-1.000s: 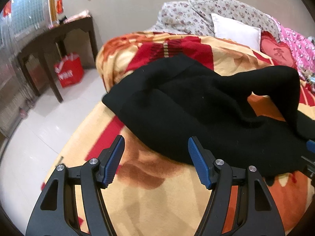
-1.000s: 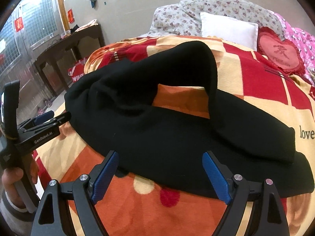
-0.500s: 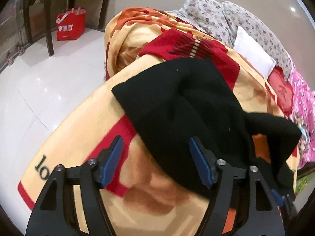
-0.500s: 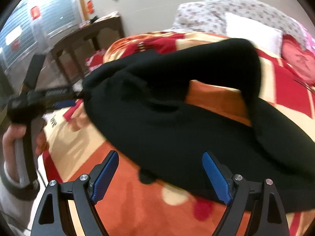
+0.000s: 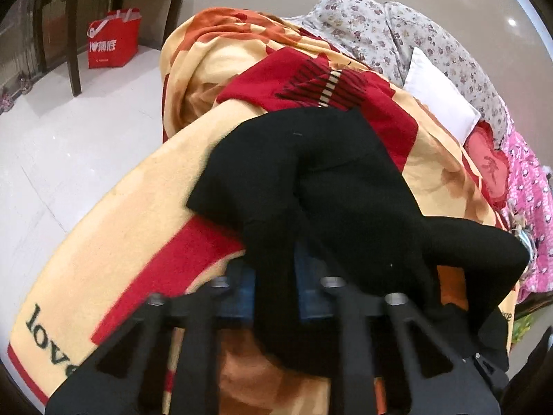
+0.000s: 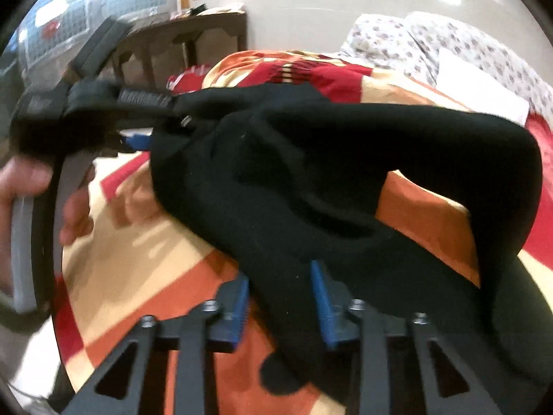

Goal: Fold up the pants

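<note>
Black pants [image 5: 328,180] lie crumpled on a bed with an orange, red and cream blanket [image 5: 138,242]. My left gripper [image 5: 274,276] is shut on a fold of the pants at their near edge, with cloth pinched between its blue pads. In the right wrist view the left gripper [image 6: 162,128] holds the far left corner of the pants [image 6: 311,173], slightly lifted, with a person's hand [image 6: 20,180] on its handle. My right gripper [image 6: 280,294] is closing around the near edge; black cloth lies between its blue pads [image 6: 321,304], and firm pressing is not visible.
A white pillow [image 5: 439,103], a floral quilt [image 5: 380,31] and a red heart cushion [image 5: 490,166] lie at the bed's head. Left of the bed is white floor [image 5: 69,155] with a red bag [image 5: 112,43] under a dark wooden table [image 5: 69,0].
Both grippers moved forward onto the pants' near edge and rolled. The left one shut on a fold. The right one's wide jaws narrowed around the cloth, which has bunched and lifted.
</note>
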### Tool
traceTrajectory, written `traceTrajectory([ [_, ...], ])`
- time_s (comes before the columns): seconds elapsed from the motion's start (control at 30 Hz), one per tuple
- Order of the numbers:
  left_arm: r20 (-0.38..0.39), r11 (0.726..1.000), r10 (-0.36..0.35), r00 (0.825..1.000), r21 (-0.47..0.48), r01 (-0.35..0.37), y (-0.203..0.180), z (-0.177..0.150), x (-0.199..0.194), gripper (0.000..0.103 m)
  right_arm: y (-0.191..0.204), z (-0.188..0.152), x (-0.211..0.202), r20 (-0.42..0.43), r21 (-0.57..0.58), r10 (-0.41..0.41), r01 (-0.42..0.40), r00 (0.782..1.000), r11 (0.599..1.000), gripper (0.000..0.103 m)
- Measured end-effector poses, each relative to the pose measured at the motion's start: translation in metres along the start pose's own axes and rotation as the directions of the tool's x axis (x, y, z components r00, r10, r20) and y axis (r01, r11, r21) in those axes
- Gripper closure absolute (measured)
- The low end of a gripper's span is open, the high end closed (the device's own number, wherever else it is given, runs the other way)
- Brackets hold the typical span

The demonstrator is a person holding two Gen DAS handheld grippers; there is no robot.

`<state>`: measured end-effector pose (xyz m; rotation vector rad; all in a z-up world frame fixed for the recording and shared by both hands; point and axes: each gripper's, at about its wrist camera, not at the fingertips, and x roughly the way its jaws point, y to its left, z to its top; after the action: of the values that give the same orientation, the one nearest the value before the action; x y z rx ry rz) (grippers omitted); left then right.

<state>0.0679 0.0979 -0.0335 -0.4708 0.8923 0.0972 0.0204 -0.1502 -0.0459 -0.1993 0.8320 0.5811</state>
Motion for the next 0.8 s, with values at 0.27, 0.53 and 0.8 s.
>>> traceTrajectory([
  [0.27, 0.062, 0.998, -0.037, 0.997, 0.052, 0.034, 0.015, -0.027, -0.068, 0.091, 0.004, -0.012, -0.039, 0.036, 0.102, 0.190, -0.193, 0.981, 0.976, 0.088],
  [0.53, -0.035, 0.998, 0.038, 0.999, 0.051, -0.036, 0.044, -0.051, -0.056, 0.079, 0.019, -0.031, -0.036, -0.077, 0.132, 0.283, -0.272, 0.956, 0.953, 0.081],
  [0.8, 0.120, 0.988, 0.109, 0.987, 0.094, -0.121, 0.024, -0.043, -0.104, 0.071, -0.072, -0.024, -0.060, 0.030, 0.330, 0.151, -0.153, 0.988, 0.932, 0.065],
])
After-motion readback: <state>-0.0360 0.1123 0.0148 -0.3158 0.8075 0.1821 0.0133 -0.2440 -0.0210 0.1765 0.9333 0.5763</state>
